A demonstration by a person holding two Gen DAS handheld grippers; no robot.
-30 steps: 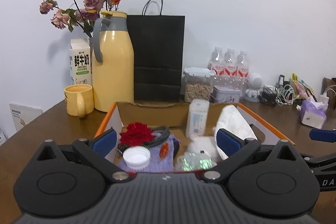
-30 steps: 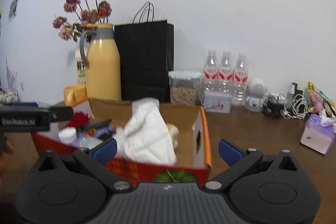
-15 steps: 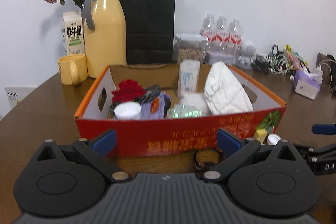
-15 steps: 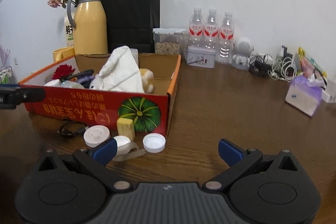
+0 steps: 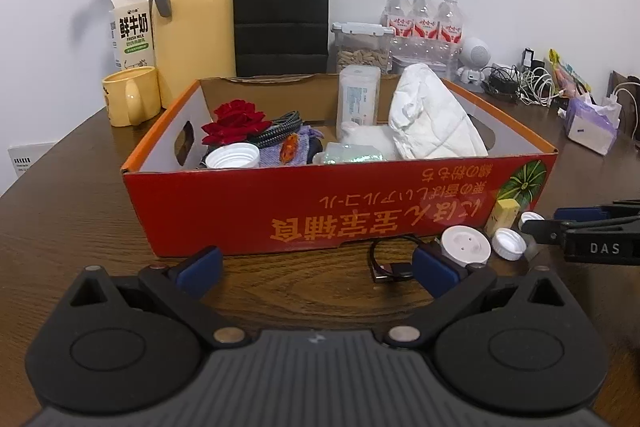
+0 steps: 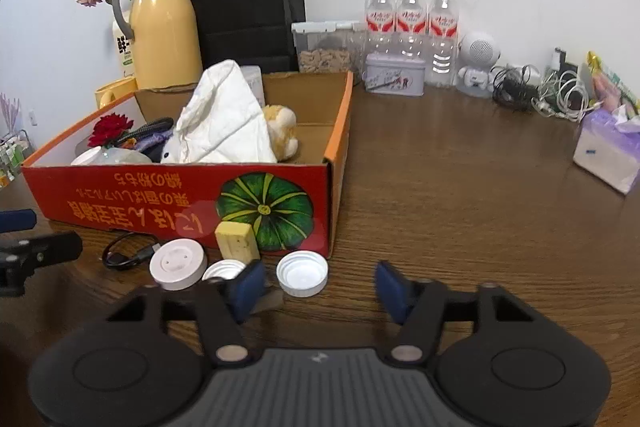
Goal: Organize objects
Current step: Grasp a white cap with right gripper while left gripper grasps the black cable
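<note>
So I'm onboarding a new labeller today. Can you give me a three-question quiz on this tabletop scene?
1. True or false: the red rose lies inside the box.
2. Which item stands against the box front, by the pumpkin picture? A) wooden block B) mug C) tin
3. Fill in: between the right gripper fingers lies an upturned white ____, not yet pinched.

Key: 1 true. 2 A. 3 cap.
</note>
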